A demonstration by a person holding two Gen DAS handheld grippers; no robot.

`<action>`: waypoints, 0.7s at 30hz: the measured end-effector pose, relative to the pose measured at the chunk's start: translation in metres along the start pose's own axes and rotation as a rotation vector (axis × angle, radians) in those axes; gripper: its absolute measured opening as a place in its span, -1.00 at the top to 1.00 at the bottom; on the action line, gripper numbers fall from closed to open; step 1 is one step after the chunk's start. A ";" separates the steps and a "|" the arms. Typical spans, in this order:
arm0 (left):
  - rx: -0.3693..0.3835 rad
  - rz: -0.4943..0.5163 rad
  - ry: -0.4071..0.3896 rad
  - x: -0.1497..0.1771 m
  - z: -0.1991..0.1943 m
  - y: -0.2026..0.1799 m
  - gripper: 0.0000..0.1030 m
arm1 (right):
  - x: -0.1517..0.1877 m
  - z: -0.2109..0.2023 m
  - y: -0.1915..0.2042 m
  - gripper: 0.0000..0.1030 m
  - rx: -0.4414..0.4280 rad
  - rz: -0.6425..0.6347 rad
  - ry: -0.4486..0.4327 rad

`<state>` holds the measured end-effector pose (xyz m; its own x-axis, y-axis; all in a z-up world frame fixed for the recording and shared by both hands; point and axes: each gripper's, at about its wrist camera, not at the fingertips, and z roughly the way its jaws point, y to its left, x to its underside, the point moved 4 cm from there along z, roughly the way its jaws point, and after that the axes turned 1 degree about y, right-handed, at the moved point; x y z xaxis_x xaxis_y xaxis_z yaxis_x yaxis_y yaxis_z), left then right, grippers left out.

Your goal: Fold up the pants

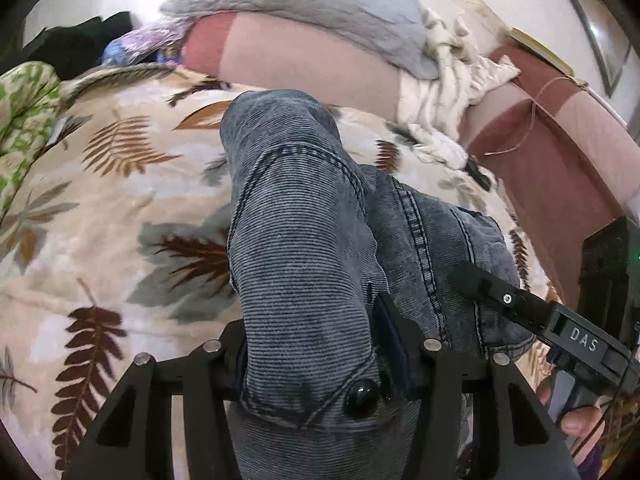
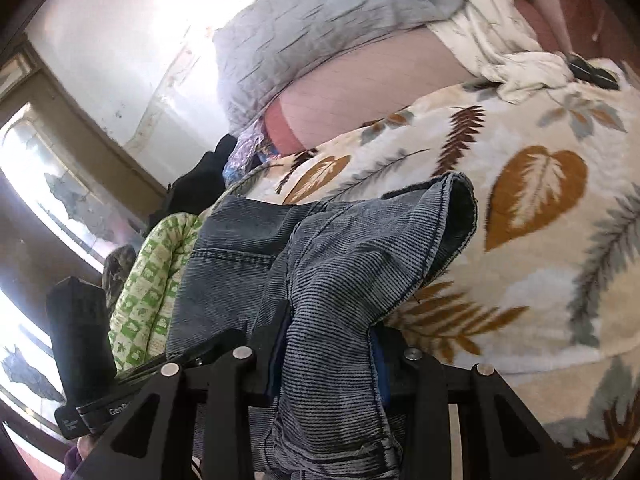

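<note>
In the left wrist view, the left gripper is seen pinching a bunched fold of the grey-blue denim pants, the cloth being pressed between both pads near the dark waistband button. The rest of the pants is draped away from the jaws and lies over the middle of the leaf-patterned blanket. At the right edge of the blanket the right gripper is seen from the side, its tip laid against the denim beside a stitched seam; a fingertip of the hand holding it is visible at the lower right. Beyond the far edge of the blanket a grey pillow is propped on a pink headboard, and a crumpled white cloth is heaped towards the far right corner.

In the right wrist view, the right gripper is closed on a thick gather of the pants, which is lifted off the blanket near its left edge, with an open hem hanging to the right. The left gripper is seen at the lower left, next to a green-and-white patterned cloth. The grey pillow is shown at the blanket's far edge.
</note>
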<state>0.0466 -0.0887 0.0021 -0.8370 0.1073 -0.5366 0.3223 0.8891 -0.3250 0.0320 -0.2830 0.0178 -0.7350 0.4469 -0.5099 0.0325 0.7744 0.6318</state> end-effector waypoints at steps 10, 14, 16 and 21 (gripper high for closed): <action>-0.172 0.022 0.049 0.027 0.023 0.014 -0.36 | 0.026 0.043 -0.032 0.06 0.093 0.105 0.195; -0.182 0.008 0.059 0.024 0.016 0.017 -0.37 | 0.030 0.042 -0.036 -0.38 0.183 0.081 0.222; -0.208 0.025 0.046 0.024 0.007 0.019 -0.37 | 0.027 0.034 -0.035 -0.38 0.227 0.040 0.189; -0.330 0.156 -0.095 0.012 -0.031 0.008 -0.37 | 0.007 -0.008 -0.046 -0.39 0.304 0.061 0.000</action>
<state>0.0260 -0.0663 0.0172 -0.7395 0.2244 -0.6346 0.2695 0.9626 0.0263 0.0205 -0.3188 -0.0097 -0.7253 0.4969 -0.4765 0.2777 0.8445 0.4580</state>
